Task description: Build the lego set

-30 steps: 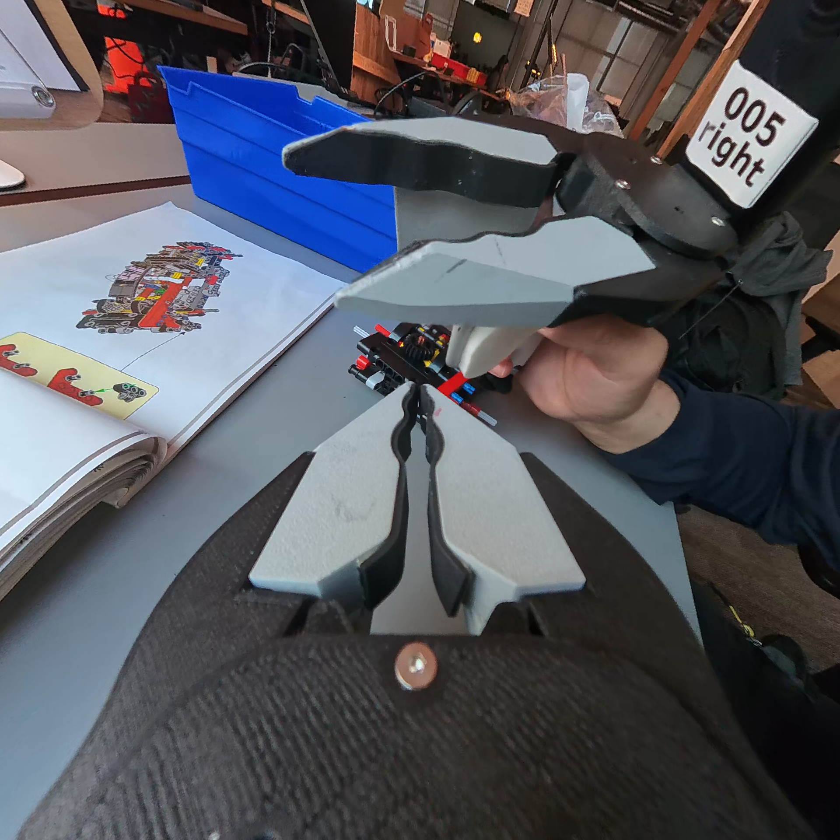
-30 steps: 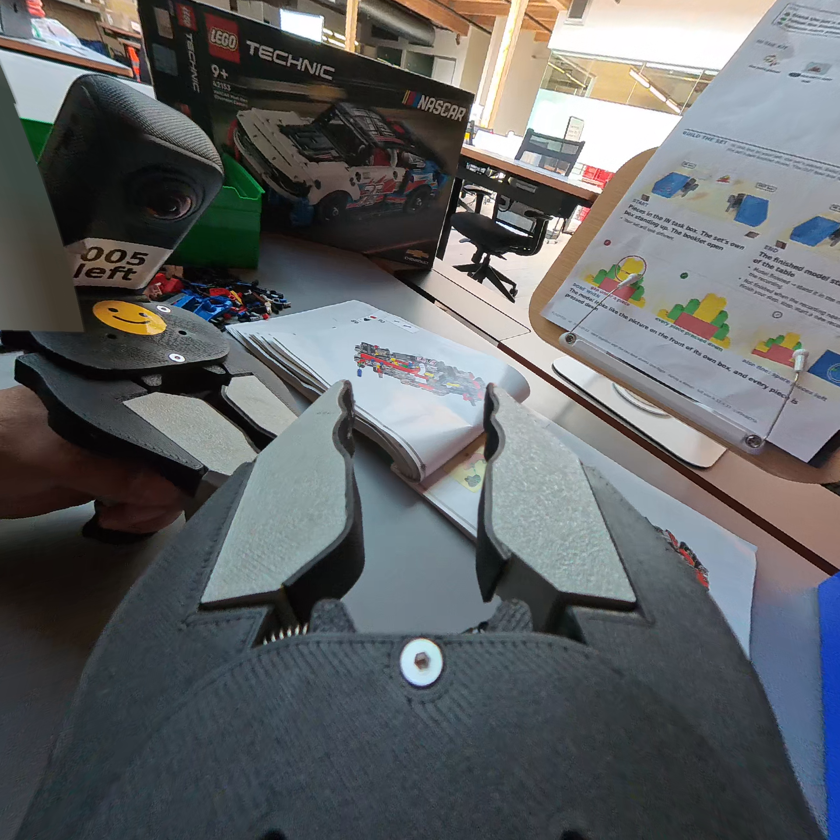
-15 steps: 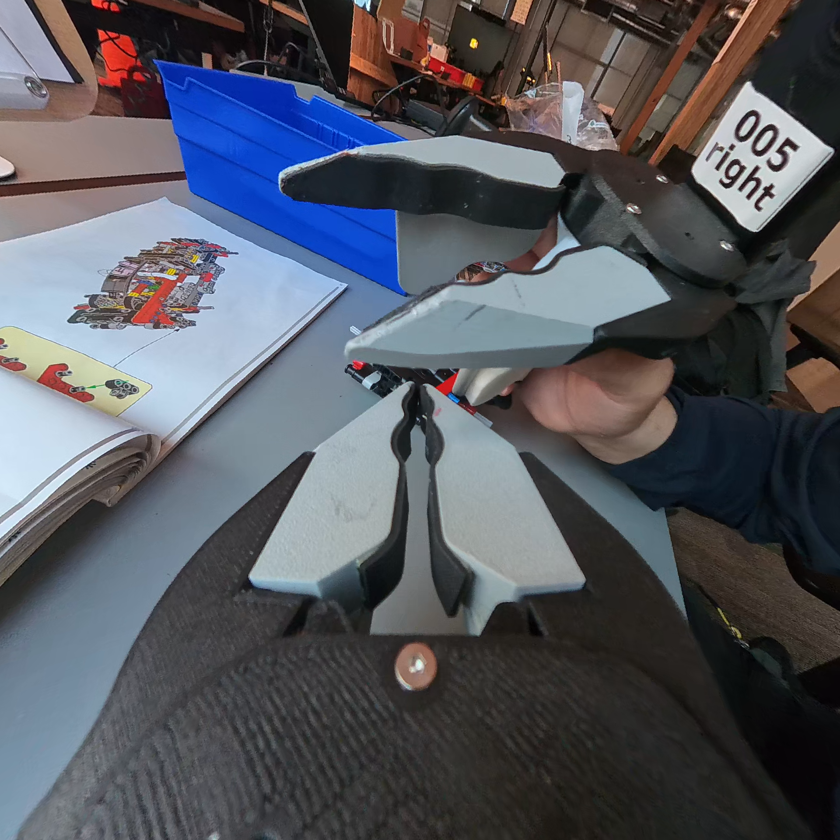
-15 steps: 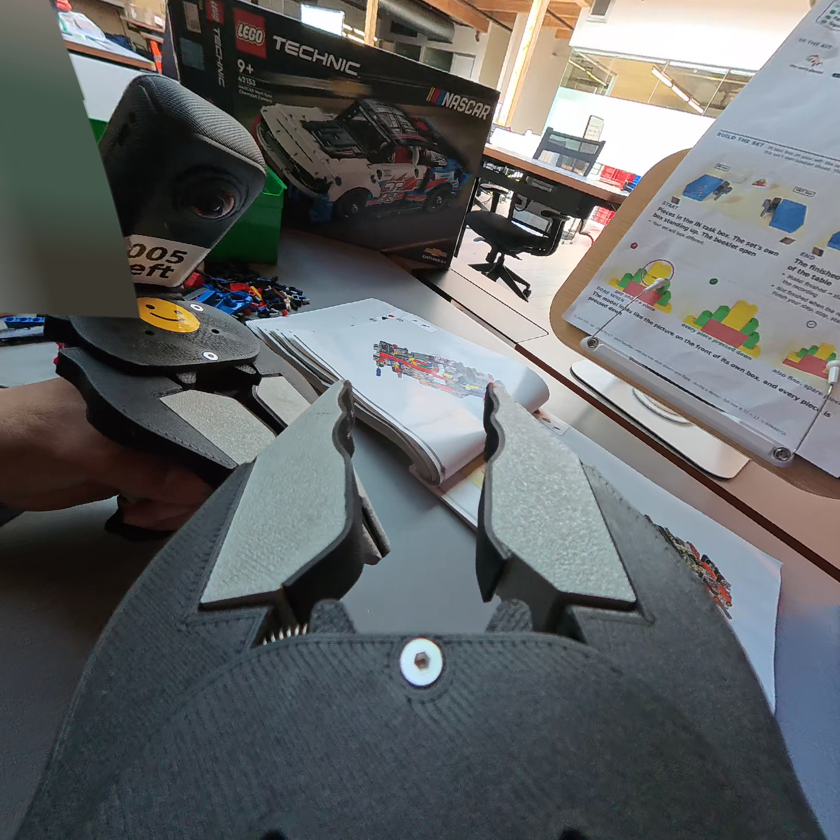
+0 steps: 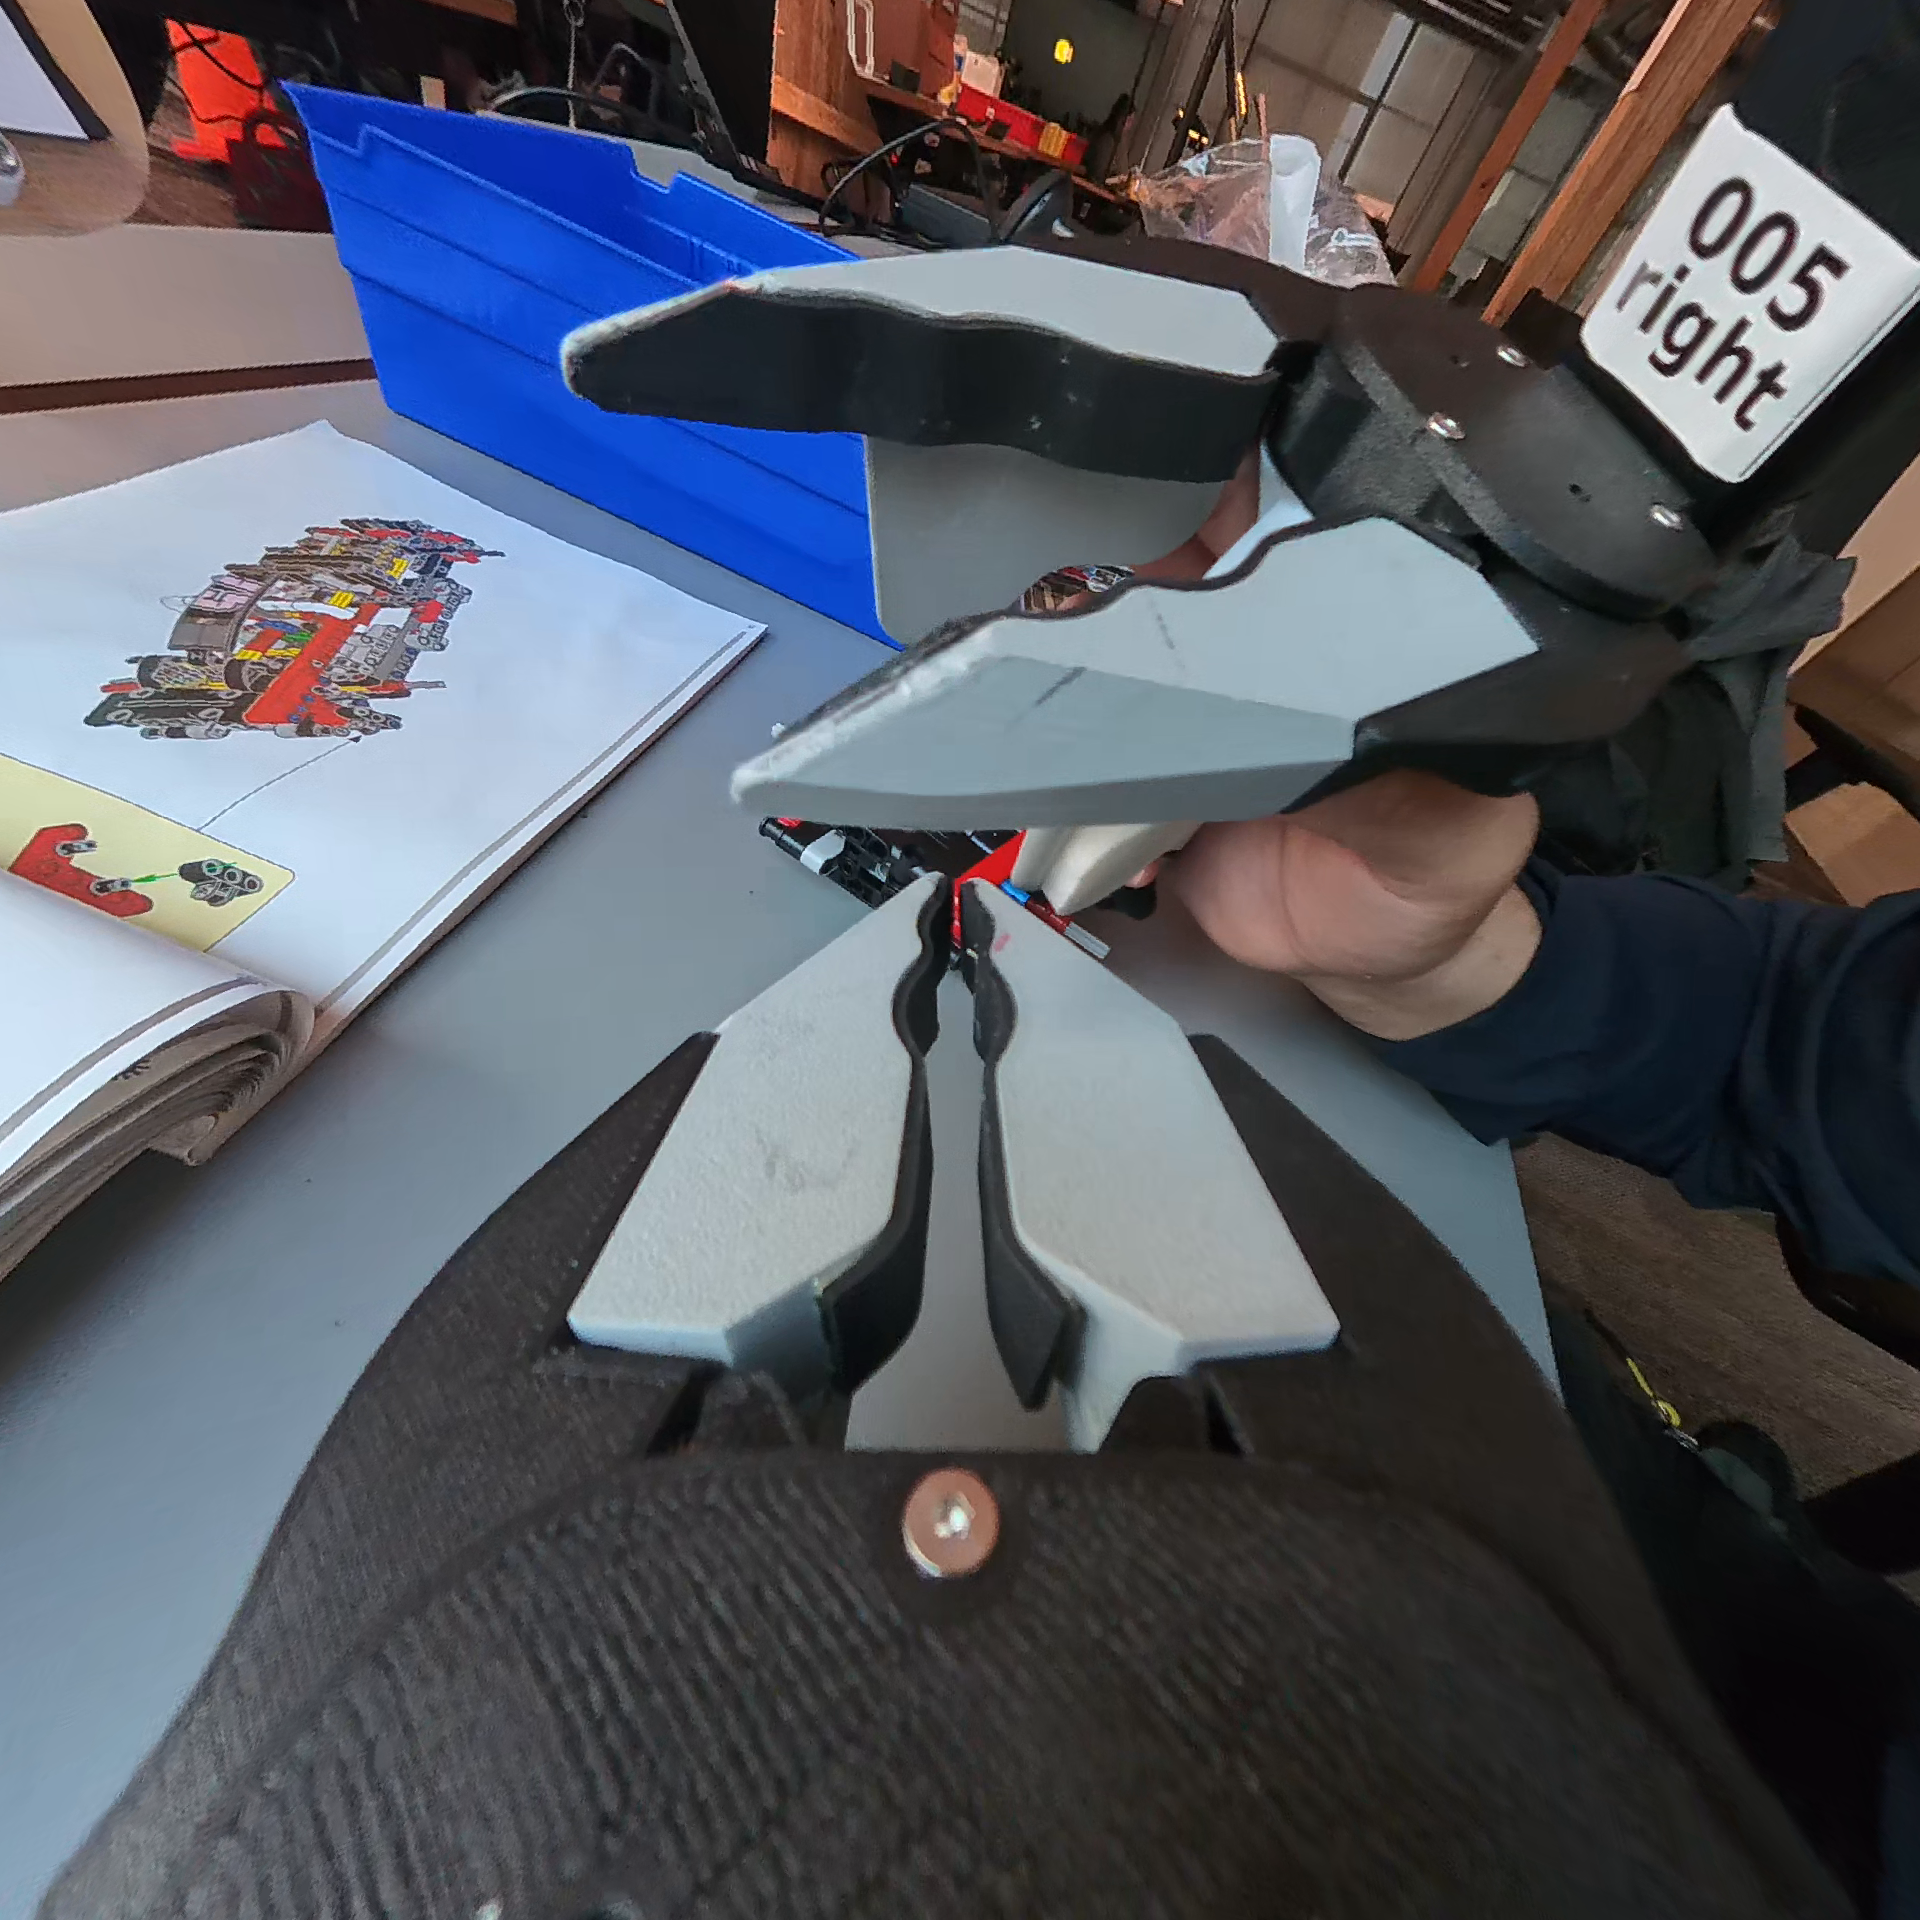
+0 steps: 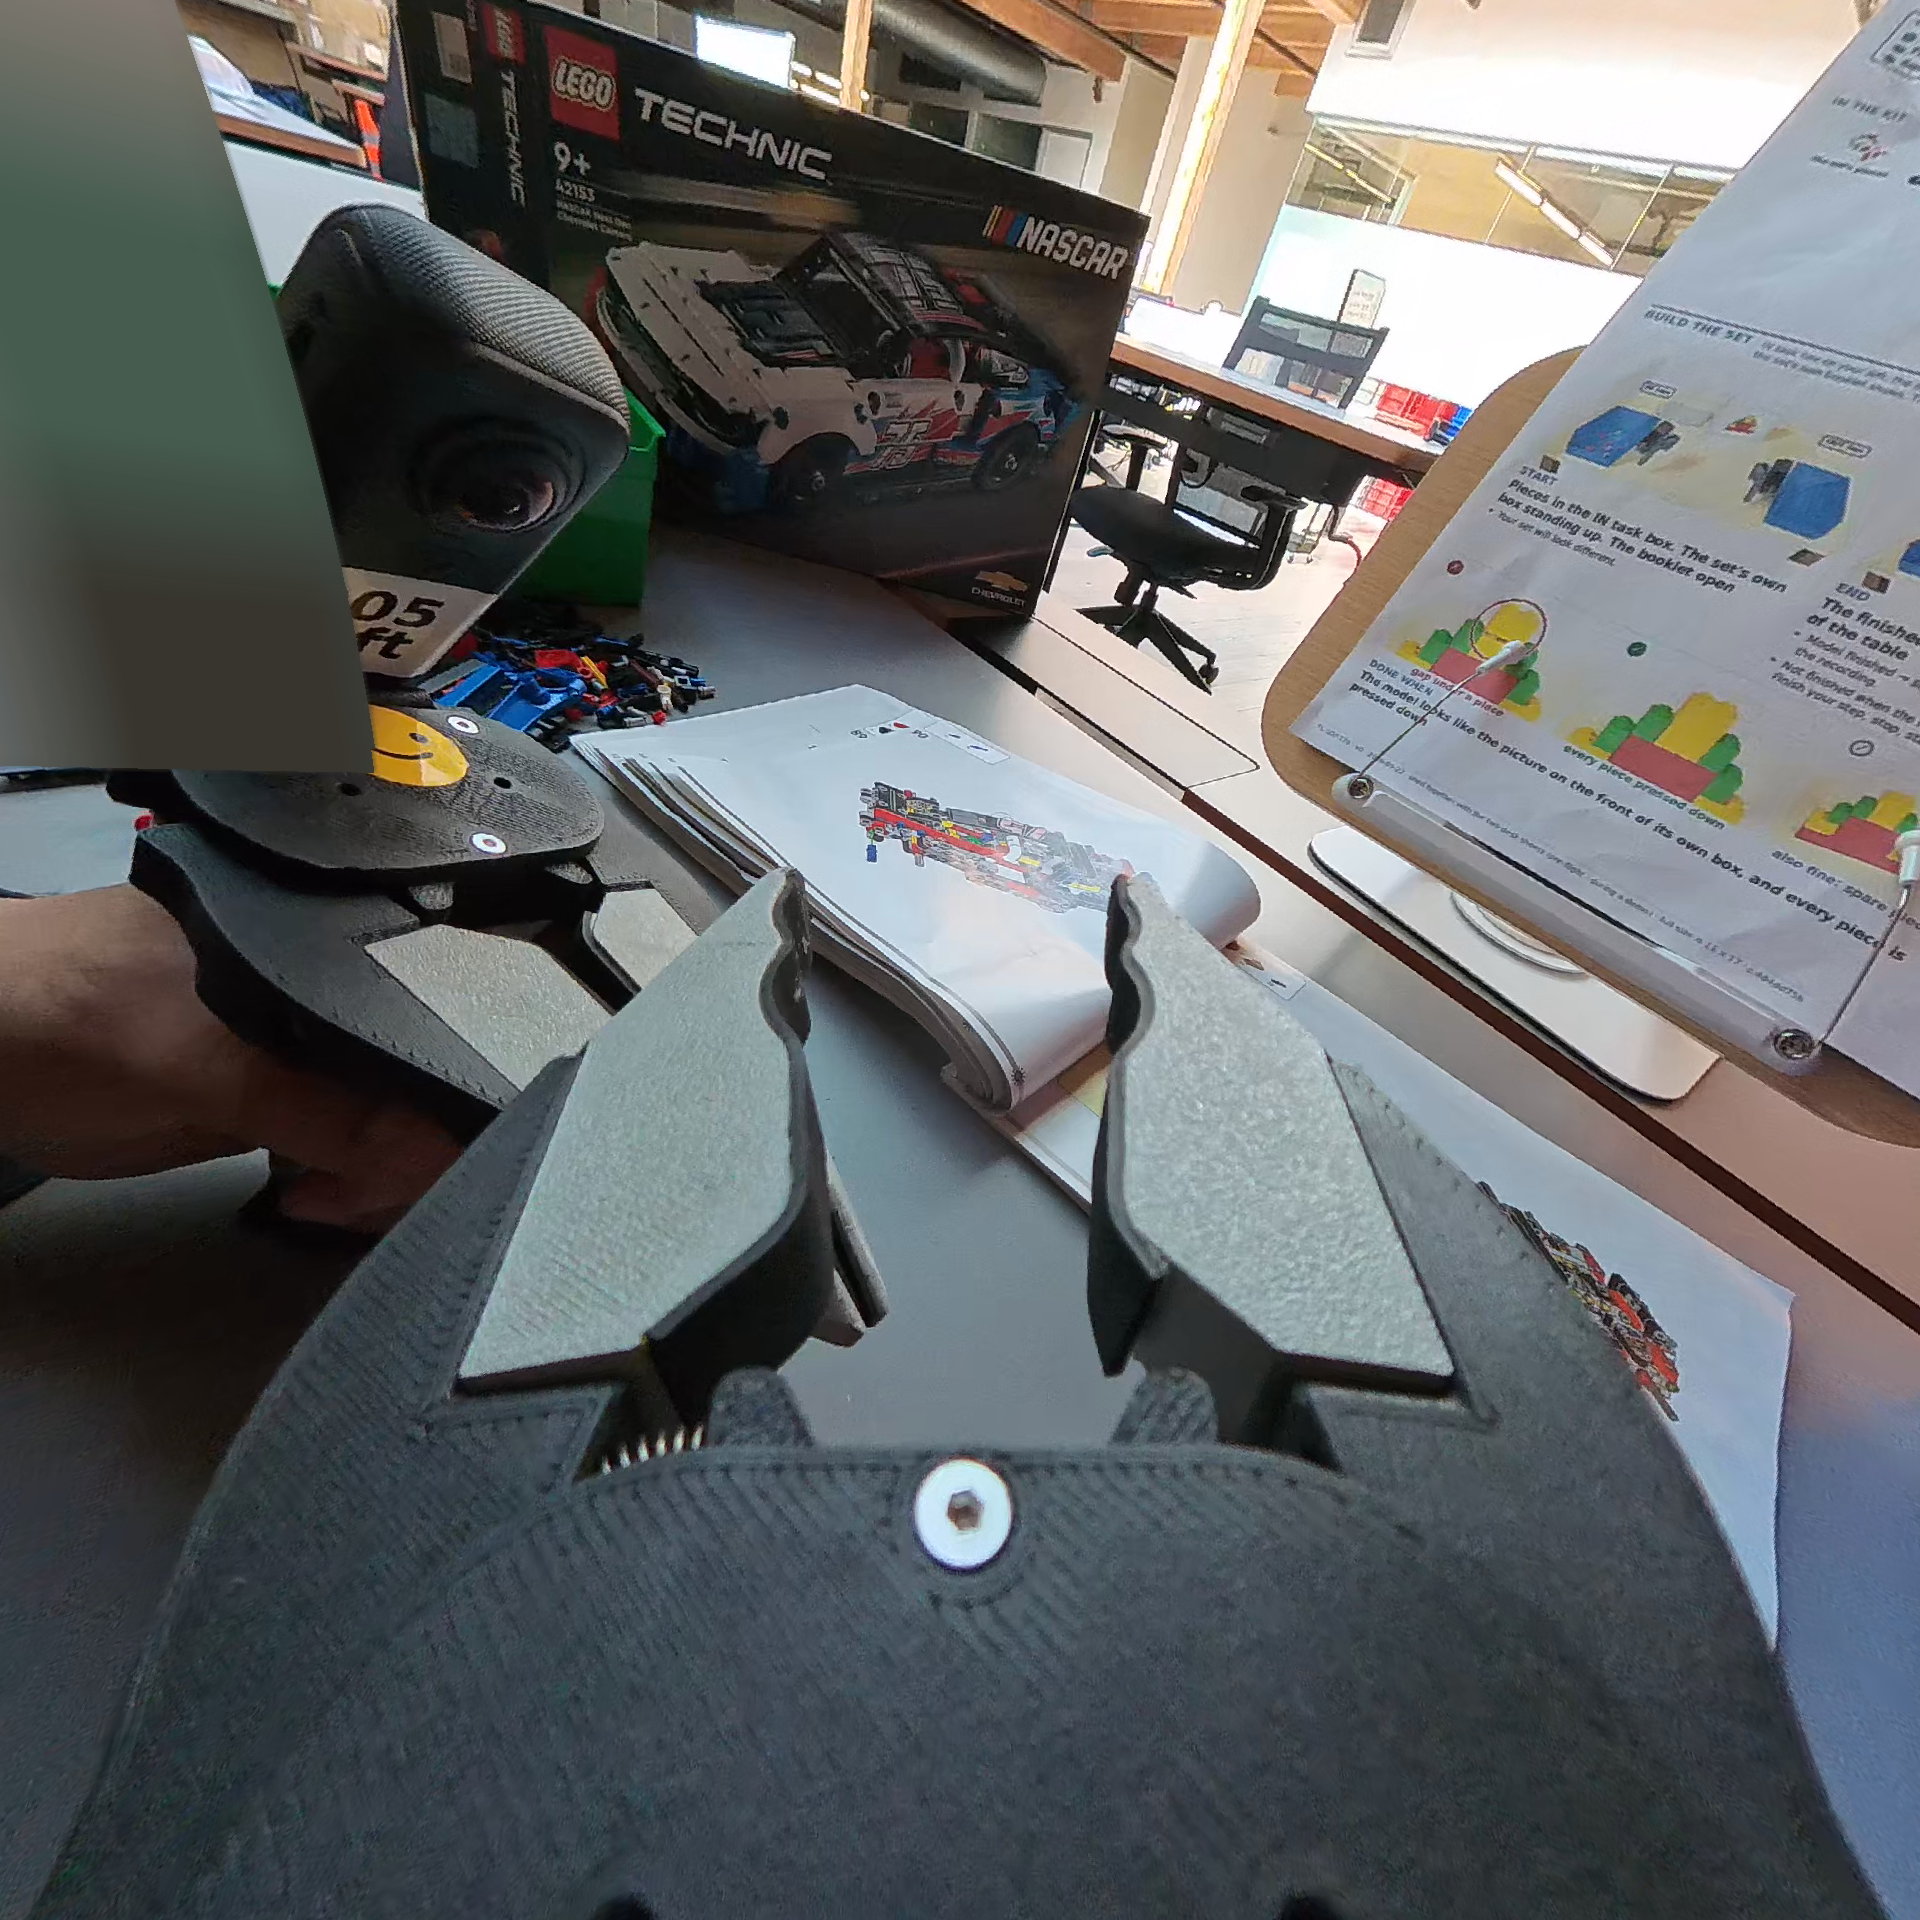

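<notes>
Nearest us, our left gripper (image 5: 951,904) has its 2 fingers pressed together, with nothing visible between the pads. Its tips sit low over the grey table (image 5: 436,1164), right at the edge of a partly built model (image 5: 883,857) of black, red and grey pieces; whether they touch it we cannot tell.

Just above the model, our right gripper (image 5: 665,582) hangs in the air, turned on its side so that 1 finger lies over the other. The jaws are spread wide and hold nothing, and a hand (image 5: 1351,883) in a dark sleeve grips the handle. From its own view, the fingers (image 6: 727,1039) frame only bare table and the curled edge of the open instruction booklet (image 6: 935,831).

As for progress, the model looks only part built: it is small and low, far less than the car pictured on the set's box (image 6: 831,364) standing at the back. A pile of loose pieces (image 6: 561,675) lies unused beyond the booklet, beside a green bin (image 6: 613,520). A blue bin (image 5: 582,312) stands behind the right gripper, and a sheet on a stand (image 6: 1662,623) is at the far right.
</notes>
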A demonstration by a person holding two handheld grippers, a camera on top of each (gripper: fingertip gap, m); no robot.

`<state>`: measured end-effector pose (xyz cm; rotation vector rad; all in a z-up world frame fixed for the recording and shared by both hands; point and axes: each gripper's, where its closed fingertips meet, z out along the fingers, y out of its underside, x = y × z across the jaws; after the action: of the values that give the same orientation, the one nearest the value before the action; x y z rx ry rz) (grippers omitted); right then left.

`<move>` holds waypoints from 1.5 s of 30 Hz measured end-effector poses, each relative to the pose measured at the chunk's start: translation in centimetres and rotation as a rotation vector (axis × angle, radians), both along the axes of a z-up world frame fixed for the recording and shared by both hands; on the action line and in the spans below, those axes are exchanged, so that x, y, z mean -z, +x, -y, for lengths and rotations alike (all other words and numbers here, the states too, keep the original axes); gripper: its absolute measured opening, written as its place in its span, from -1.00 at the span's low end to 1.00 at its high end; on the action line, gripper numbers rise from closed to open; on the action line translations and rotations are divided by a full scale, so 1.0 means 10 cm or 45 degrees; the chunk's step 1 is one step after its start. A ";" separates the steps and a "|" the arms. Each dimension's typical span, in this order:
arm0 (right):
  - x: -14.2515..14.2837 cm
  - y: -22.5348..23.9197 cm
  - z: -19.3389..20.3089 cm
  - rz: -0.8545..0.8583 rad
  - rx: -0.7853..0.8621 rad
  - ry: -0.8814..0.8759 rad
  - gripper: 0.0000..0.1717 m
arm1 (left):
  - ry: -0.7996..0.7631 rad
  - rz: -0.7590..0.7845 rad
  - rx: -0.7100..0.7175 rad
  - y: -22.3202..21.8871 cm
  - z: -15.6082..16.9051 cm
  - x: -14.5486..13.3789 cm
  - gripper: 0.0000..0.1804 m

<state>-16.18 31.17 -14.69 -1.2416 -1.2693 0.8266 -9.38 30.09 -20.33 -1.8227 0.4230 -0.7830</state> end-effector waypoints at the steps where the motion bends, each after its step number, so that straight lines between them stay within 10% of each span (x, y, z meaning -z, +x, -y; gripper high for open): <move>1: 0.00 0.00 0.00 0.002 0.001 0.002 -0.37 | 0.000 0.004 0.000 0.00 0.00 0.00 -1.00; 34: -0.09 -0.04 0.05 -0.050 -0.002 -0.020 -0.37 | 0.021 -0.010 -0.012 -0.04 0.00 -0.04 -1.00; 45: -0.13 -0.12 0.36 -0.069 -0.208 -0.073 0.27 | 0.060 -0.021 -0.198 -0.40 -0.13 -0.13 -0.86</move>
<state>-17.34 27.56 -13.39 -1.1634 -1.3234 1.0140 -13.42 31.40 -19.05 -1.7954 0.3037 -0.6468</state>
